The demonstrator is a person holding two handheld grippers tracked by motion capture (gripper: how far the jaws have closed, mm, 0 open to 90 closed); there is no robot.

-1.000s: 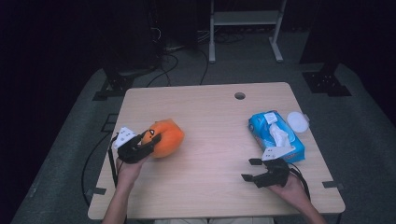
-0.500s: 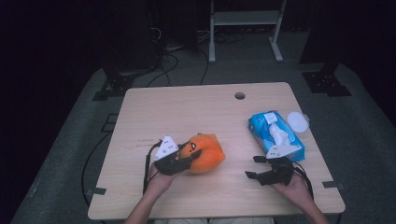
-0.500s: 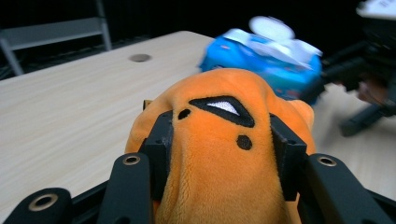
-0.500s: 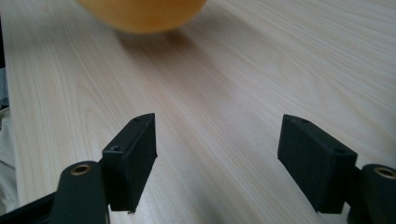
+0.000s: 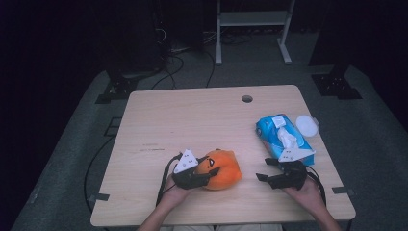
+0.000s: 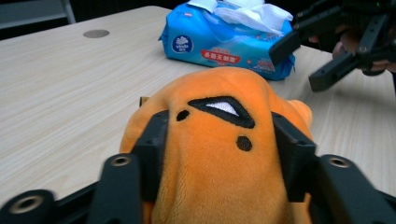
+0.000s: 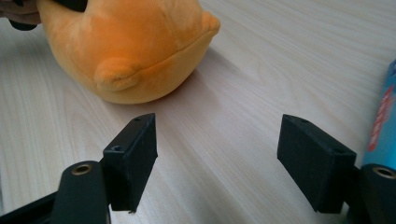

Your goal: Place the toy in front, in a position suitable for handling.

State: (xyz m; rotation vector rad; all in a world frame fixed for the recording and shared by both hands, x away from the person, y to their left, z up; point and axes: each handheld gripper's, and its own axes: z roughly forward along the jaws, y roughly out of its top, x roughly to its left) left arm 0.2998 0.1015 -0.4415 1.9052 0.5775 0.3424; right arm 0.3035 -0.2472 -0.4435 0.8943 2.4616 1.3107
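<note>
The blue pack of wipes [image 6: 224, 42] carries the only print. On its side, in the left gripper view, a round dark-blue badge holds a white flower-like mark with the brand "Vinda" under it in small white letters. Beside the badge runs a red band with a row of white Chinese characters, too small to read with certainty. Further right on the same side sits finer print, blurred past reading. In the right gripper view the pack's edge [image 7: 385, 121] shows red marks, also unreadable.

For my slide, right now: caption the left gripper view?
Left gripper with its jaws around an orange plush toy, blue tissue pack behind.
</note>
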